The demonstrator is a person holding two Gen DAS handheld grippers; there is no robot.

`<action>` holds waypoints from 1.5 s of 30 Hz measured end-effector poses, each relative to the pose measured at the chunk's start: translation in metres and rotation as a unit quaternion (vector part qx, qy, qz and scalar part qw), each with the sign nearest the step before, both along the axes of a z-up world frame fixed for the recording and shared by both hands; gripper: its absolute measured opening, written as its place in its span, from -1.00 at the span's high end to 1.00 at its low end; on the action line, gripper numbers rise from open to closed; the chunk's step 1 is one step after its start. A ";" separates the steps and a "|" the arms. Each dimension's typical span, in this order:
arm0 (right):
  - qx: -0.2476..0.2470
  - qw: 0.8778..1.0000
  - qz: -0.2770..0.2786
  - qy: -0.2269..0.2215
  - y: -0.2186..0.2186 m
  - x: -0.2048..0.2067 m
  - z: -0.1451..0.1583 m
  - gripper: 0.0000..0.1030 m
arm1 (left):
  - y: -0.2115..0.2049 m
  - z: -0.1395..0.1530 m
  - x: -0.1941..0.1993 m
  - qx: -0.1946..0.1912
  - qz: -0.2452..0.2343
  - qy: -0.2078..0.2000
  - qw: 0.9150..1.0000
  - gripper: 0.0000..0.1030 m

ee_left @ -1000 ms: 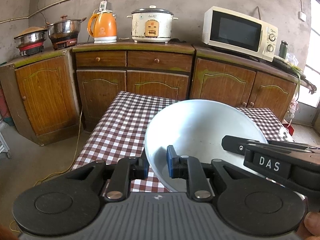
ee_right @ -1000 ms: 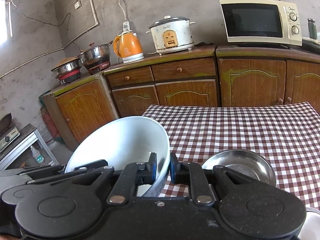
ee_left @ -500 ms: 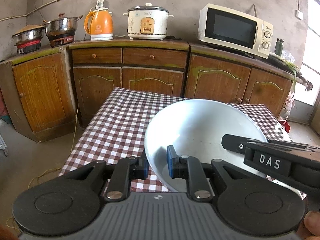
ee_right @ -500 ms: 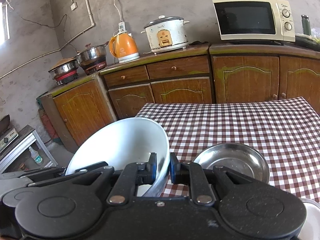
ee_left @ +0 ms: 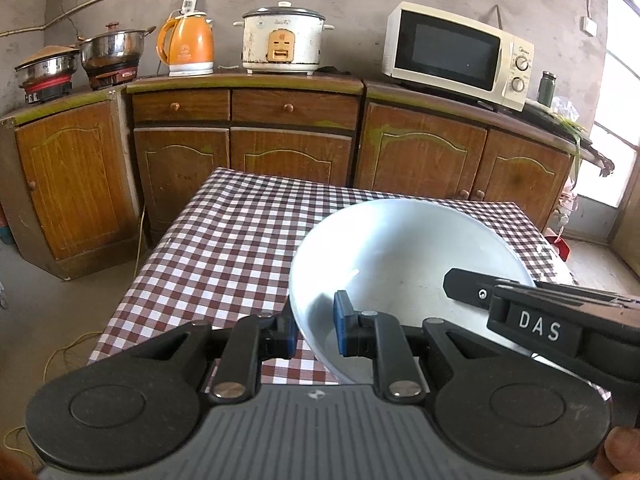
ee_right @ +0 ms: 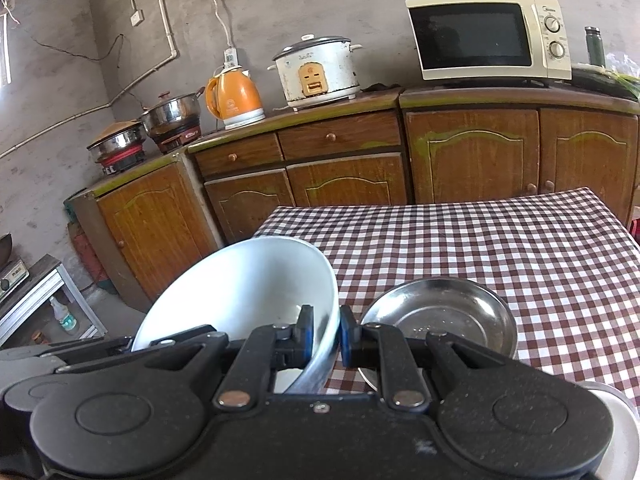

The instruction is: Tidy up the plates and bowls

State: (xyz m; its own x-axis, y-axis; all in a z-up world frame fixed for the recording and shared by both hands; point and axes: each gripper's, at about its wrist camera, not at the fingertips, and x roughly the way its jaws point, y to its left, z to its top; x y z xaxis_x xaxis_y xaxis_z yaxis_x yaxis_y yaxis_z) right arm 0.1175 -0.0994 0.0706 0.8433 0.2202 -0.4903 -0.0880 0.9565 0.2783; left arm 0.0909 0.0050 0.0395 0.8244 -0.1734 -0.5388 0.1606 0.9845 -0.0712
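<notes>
Two grippers clamp the same white bowl [ee_left: 404, 264] from opposite sides, holding it tilted above the near part of the checkered table [ee_left: 240, 248]. From the left wrist camera, the left gripper [ee_left: 316, 330] points forward and somewhat downward, its blue pads [ee_left: 341, 322] pinched on the bowl's near left rim, one pad inside the bowl and one outside. The right gripper [ee_left: 532, 312] enters this view from the right edge as a dark bar marked DAS, lying across the bowl's right rim, and a fingertip of the person [ee_left: 618, 450] shows at the lower right corner. This view takes in the bowl's whole pale interior but nothing on the table beyond it. From the right wrist camera, the right gripper [ee_right: 325, 336] likewise slopes forward and down, its jaws closed on the white bowl's [ee_right: 240, 284] right rim with the wall between the pads. The left gripper [ee_right: 80, 354] appears only as dark linkage at the lower left, its fingertips hidden. Only this view shows a steel bowl [ee_right: 436, 316] resting on the checkered cloth just right of the held bowl, and the pale rim of another dish [ee_right: 624, 436] at the lower right corner. Both views show the wooden cabinets [ee_right: 344, 168] behind, with a microwave [ee_right: 488, 36], rice cooker [ee_right: 316, 72] and orange kettle [ee_right: 234, 98] on top.
</notes>
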 end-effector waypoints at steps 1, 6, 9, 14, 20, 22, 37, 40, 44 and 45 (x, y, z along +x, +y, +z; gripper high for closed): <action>0.000 1.000 -0.002 0.000 -0.001 -0.001 0.000 0.64 | -0.001 0.000 -0.001 0.000 -0.002 0.000 1.000 0.64; 0.002 1.000 -0.010 0.000 -0.009 -0.009 -0.003 0.64 | -0.008 -0.003 -0.004 0.000 -0.009 0.000 1.000 0.64; 0.003 1.000 -0.015 0.000 -0.015 -0.013 -0.005 0.64 | -0.012 -0.005 -0.006 0.000 -0.013 0.000 1.000 0.64; 0.004 1.000 -0.022 0.001 -0.023 -0.019 -0.006 0.64 | -0.018 -0.007 -0.008 0.000 -0.020 0.001 1.000 0.63; 0.005 1.000 -0.031 0.002 -0.031 -0.026 -0.008 0.64 | -0.025 -0.010 -0.011 -0.004 -0.028 0.003 1.000 0.63; 0.004 0.999 -0.034 0.001 -0.034 -0.028 -0.008 0.64 | -0.028 -0.010 -0.011 -0.003 -0.031 0.002 1.000 0.63; 0.005 0.998 -0.056 0.005 -0.050 -0.044 -0.012 0.64 | -0.044 -0.017 -0.018 -0.004 -0.051 0.004 0.999 0.63; 0.008 0.998 -0.061 0.006 -0.054 -0.047 -0.014 0.64 | -0.047 -0.018 -0.020 -0.004 -0.055 0.005 0.998 0.63; 0.007 0.998 -0.066 0.008 -0.059 -0.050 -0.016 0.64 | -0.051 -0.020 -0.021 -0.003 -0.061 0.005 0.998 0.63; 0.007 0.998 -0.068 0.008 -0.060 -0.051 -0.016 0.64 | -0.052 -0.020 -0.021 -0.003 -0.062 0.006 0.998 0.63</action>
